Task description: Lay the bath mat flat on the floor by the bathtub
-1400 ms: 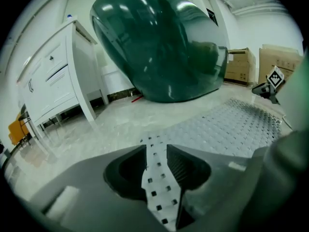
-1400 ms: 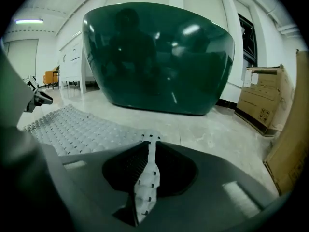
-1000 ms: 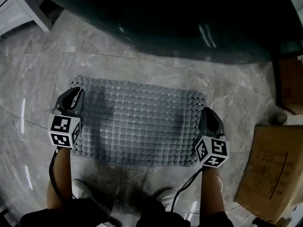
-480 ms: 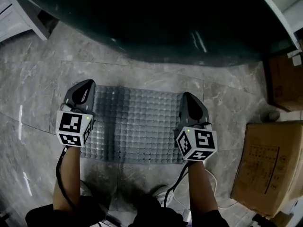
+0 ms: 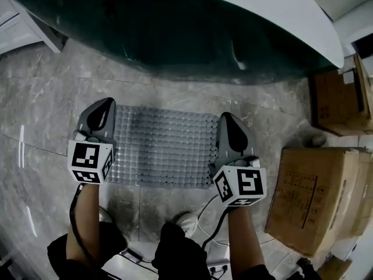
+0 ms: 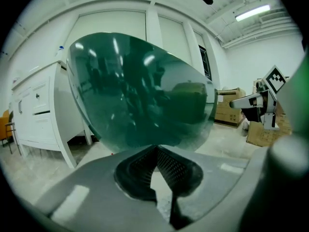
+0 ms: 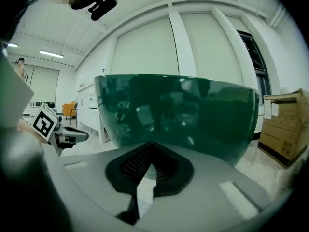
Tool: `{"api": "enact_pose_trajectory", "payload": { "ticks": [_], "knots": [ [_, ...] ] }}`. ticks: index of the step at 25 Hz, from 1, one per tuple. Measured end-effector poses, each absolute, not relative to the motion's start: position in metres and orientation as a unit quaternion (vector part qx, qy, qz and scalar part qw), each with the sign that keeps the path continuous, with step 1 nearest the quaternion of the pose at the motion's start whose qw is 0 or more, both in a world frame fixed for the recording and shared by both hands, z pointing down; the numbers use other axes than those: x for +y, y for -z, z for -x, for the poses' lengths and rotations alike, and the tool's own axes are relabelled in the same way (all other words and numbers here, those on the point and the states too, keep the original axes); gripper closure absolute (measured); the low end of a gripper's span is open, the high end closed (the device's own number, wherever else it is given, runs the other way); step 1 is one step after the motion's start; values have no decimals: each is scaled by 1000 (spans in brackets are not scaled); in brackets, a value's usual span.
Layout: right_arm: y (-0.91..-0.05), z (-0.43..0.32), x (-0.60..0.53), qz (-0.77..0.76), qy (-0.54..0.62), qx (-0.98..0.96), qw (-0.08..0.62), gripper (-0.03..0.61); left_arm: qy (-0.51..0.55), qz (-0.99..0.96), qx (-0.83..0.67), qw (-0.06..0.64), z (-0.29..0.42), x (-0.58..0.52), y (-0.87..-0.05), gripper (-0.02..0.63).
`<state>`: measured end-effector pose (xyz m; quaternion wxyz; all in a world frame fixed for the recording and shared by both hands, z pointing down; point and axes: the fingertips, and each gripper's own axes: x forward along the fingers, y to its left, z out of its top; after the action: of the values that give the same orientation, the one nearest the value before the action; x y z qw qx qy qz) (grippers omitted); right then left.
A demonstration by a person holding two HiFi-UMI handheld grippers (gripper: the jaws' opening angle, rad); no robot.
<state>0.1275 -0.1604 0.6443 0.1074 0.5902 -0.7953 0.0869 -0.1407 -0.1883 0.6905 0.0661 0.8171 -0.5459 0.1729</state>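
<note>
Head view, middle of frame: grey bath mat [image 5: 163, 147], rectangular and studded with rows of small round bumps, spread flat on the marble floor [image 5: 46, 98] just below the dark green bathtub [image 5: 175, 34]. Overlapping its short ends at left and right, left gripper [image 5: 100, 108] and right gripper [image 5: 229, 124], both clenched tip to tip on nothing in the gripper views.

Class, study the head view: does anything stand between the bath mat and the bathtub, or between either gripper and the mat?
Nothing visible does. Only bare floor separates the bath mat from the bathtub. The left gripper and right gripper are over its ends; the cardboard boxes stand off to the right.
</note>
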Motion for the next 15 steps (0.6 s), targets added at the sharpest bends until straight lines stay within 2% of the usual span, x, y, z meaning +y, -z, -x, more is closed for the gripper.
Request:
{"api": "enact_pose_trajectory", "payload": {
  "ticks": [4,15],
  "knots": [
    [-614,-129,-153,-586,-90,-797,113,554,-183,-823,-535,53,128,-181,-656,612],
    [-531,-120,-136,-573,-105,-804,120,554,-184,-823,-532,75,114,-164,-569,612]
  ]
}}
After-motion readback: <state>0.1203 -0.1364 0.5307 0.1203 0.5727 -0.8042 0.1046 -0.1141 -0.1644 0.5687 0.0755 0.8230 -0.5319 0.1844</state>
